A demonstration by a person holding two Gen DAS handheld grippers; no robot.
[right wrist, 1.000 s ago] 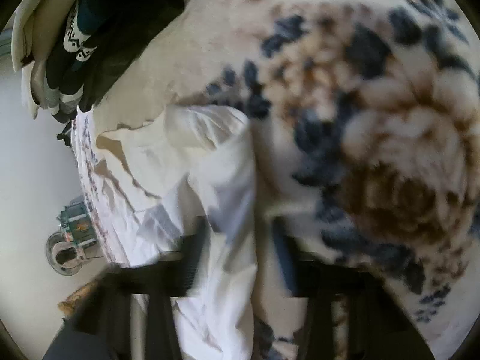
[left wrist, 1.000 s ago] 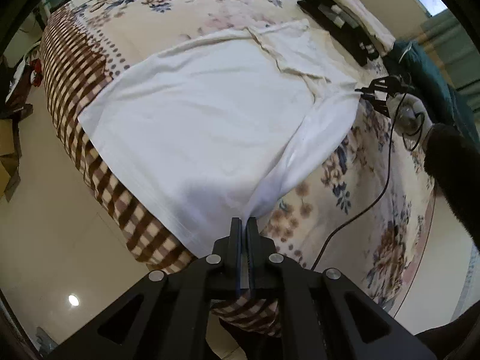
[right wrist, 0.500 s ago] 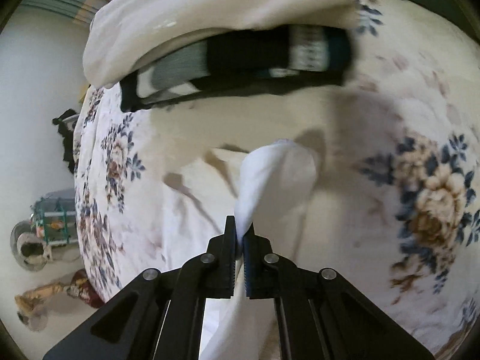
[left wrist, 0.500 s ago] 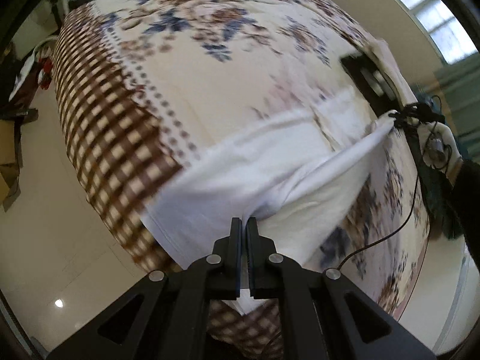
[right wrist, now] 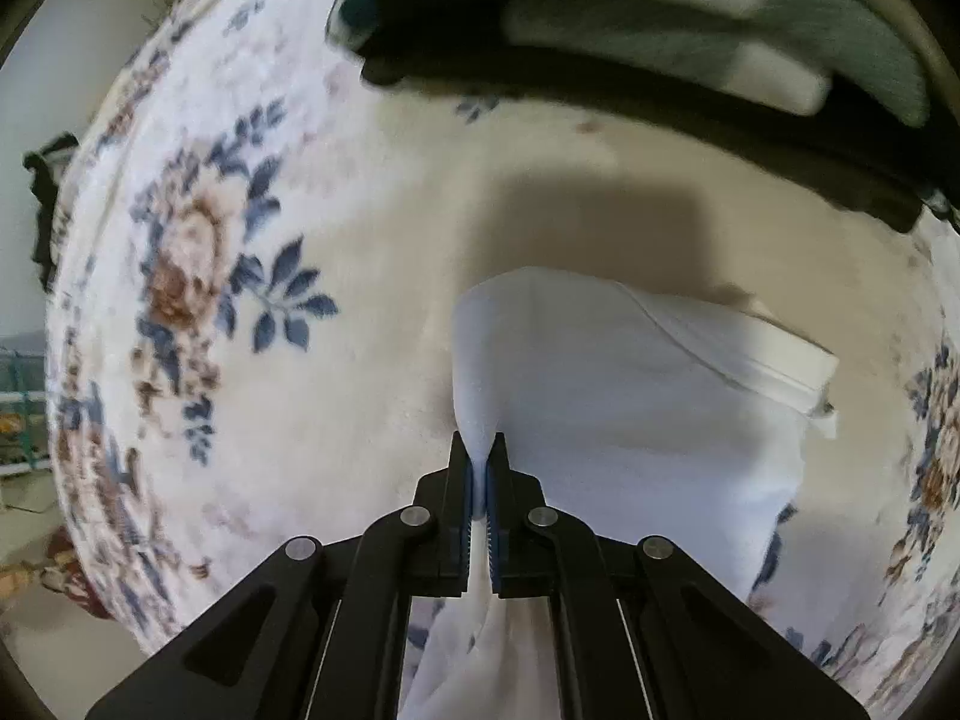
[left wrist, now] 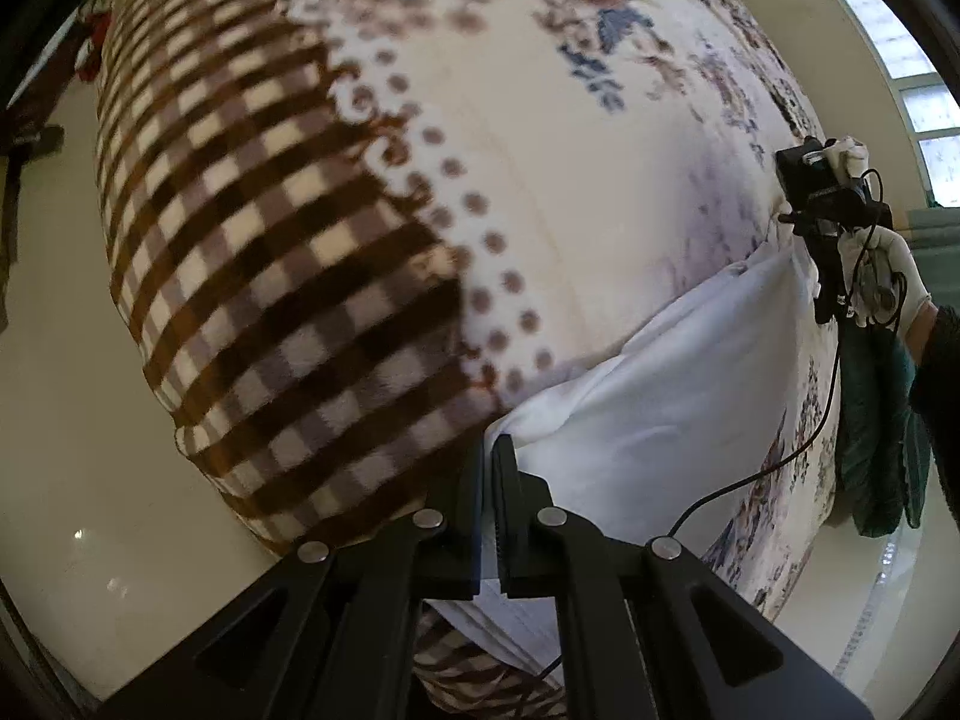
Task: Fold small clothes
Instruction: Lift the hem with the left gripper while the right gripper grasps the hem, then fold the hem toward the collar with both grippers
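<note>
Mid-fold here: left gripper [left wrist: 487,450] is pinched tight on one edge of the white garment [left wrist: 672,384], which stretches away to its right over the bed [left wrist: 540,138]. Right gripper [right wrist: 478,456] is clamped on another bunch. Next, I'd guess, both carry it across evenly and lay it flat.

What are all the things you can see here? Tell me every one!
White cotton garment: one, white, on the bed, pinched at two spots.
Floral fleece blanket: one, cream with blue and brown flowers and a brown checked border, covering the bed.
Dark folded clothes: a blurred stack, black, grey and white, beyond the garment.
Teal cloth: one, hanging at the bed's edge.
Black cable: one, trailing from the right gripper.
Left gripper: black, shut on the garment.
Right gripper: black, blue-padded fingers, shut on the garment.
White-gloved hand: one, holding the right gripper.
</note>
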